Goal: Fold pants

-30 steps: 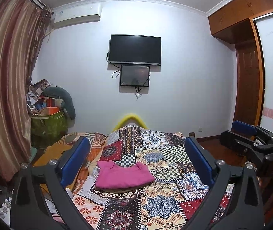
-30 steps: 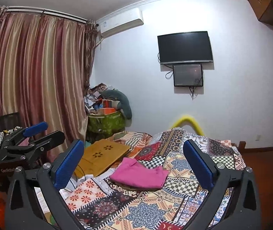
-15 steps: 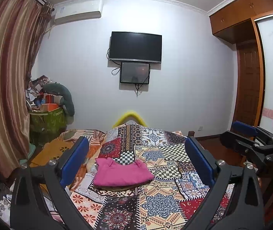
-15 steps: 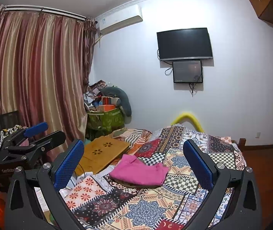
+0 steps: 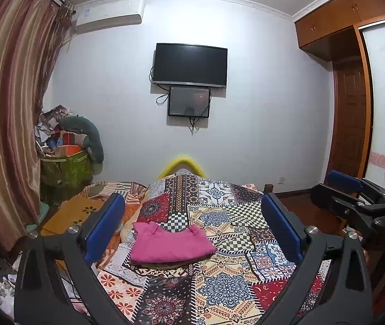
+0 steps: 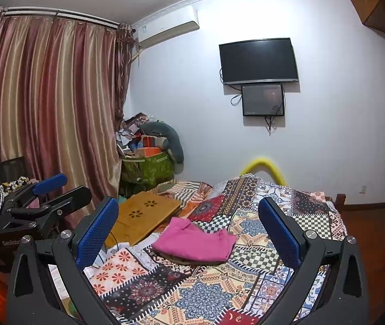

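The pink pants lie folded in a flat pile on the patchwork bedspread, on top of a darker folded item. They also show in the right wrist view. My left gripper is open and empty, held above the bed, well back from the pants. My right gripper is open and empty too, at about the same height. Each gripper shows at the edge of the other's view: the right gripper and the left gripper.
A yellow wooden lap table lies on the bed's left side. A green box of clutter stands by the curtain. A TV hangs on the far wall. A wooden wardrobe stands at the right.
Both views have tilted slightly upward and drawn back a little; the pants sit lower and stay untouched. Both grippers remain open.
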Action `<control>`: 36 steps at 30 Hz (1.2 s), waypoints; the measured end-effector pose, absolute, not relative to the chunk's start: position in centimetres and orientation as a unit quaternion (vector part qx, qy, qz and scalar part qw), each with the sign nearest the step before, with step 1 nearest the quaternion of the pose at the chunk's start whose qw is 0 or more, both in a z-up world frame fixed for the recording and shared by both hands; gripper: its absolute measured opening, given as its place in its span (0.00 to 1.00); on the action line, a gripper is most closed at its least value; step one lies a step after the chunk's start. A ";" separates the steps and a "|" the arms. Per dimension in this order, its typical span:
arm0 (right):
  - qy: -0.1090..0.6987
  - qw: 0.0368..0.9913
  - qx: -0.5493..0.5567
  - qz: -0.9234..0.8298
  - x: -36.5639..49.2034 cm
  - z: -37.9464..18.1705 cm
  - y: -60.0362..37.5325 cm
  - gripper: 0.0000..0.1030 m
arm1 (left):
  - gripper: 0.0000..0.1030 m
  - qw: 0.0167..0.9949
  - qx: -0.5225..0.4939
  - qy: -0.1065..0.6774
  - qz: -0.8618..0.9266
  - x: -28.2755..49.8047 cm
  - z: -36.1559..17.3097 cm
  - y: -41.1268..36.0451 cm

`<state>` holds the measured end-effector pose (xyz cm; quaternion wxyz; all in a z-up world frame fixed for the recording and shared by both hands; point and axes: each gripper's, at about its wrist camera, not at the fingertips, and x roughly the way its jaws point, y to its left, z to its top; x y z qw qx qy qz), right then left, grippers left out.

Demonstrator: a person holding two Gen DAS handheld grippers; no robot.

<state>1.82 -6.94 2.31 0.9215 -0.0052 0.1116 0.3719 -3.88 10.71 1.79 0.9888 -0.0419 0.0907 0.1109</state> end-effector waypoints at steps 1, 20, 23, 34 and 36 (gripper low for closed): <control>0.112 0.922 -0.005 0.372 1.9 2.3 -7.0 1.00 | 0.99 0.989 -0.042 0.091 0.111 -3.9 1.8 10.7; 0.114 0.922 -0.002 0.370 2.0 2.0 -7.3 1.00 | 1.00 0.990 -0.039 0.090 0.098 -3.7 1.7 10.3; 0.114 0.922 -0.003 0.370 2.0 2.0 -7.3 1.00 | 1.00 0.990 -0.040 0.090 0.096 -3.7 1.7 10.3; 0.115 0.922 -0.004 0.370 1.9 1.9 -7.3 1.00 | 1.00 0.990 -0.044 0.096 0.092 -3.7 1.7 10.5; 0.115 0.922 -0.004 0.370 1.9 1.9 -7.2 1.00 | 1.00 0.990 -0.047 0.099 0.088 -3.7 1.7 10.7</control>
